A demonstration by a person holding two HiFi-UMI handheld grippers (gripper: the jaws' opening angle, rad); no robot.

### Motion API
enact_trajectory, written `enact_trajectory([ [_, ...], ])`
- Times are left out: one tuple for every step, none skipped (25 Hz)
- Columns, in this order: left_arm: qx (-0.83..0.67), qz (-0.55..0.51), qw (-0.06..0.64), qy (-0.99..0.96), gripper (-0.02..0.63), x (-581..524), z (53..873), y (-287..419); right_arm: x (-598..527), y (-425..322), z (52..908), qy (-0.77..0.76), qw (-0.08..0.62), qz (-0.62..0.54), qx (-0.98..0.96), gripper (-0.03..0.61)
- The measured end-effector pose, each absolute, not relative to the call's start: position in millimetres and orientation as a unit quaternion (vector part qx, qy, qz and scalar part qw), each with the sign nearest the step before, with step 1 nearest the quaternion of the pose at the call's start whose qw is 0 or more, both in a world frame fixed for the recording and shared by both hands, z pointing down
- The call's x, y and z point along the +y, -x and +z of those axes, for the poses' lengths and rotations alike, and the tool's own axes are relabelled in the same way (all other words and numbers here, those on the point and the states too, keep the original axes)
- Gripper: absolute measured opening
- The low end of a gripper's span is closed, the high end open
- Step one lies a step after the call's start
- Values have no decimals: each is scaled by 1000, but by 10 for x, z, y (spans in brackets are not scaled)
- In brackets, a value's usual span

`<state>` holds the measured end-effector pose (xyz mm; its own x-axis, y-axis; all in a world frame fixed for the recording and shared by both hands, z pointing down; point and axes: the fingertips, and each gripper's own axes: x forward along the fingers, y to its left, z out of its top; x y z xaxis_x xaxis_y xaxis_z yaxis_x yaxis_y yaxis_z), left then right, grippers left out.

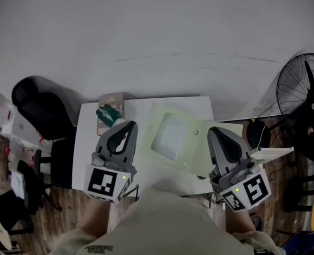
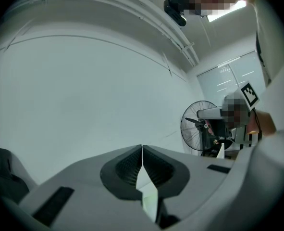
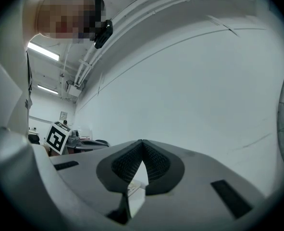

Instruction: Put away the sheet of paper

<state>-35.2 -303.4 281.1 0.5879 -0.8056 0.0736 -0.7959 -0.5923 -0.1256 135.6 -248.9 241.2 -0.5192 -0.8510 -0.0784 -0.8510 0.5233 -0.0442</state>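
Observation:
A pale green plastic folder with a clear window lies slantwise over the white table, between my two grippers. My left gripper is at the folder's left edge, shut, jaws pointing away from me. In the left gripper view the jaws meet at the tips, with a thin pale green sheet pinched between them. My right gripper is over the folder's right side, also shut. In the right gripper view a white sheet of paper shows in the gap behind the closed tips. Both gripper views face the bare wall.
A green-and-white packet lies at the table's back left. A black office chair stands to the left. A floor fan stands to the right. Clutter fills the far left floor. The white wall is just behind the table.

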Motion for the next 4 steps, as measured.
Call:
enact_trajectory([
  [450, -63, 37, 890, 22, -3026, 2822, 357, -2493, -1358, 2433, 490, 46, -3, 871, 23],
  [451, -65, 34, 889, 23, -3021, 2832, 357, -2494, -1359, 2454, 491, 46, -7, 870, 23],
  [452, -66, 30, 889, 23, -3017, 2841, 355, -2495, -1361, 2475, 492, 45, -10, 870, 23],
  [452, -68, 27, 889, 23, -3013, 2850, 352, -2494, -1364, 2494, 493, 44, -13, 869, 23],
])
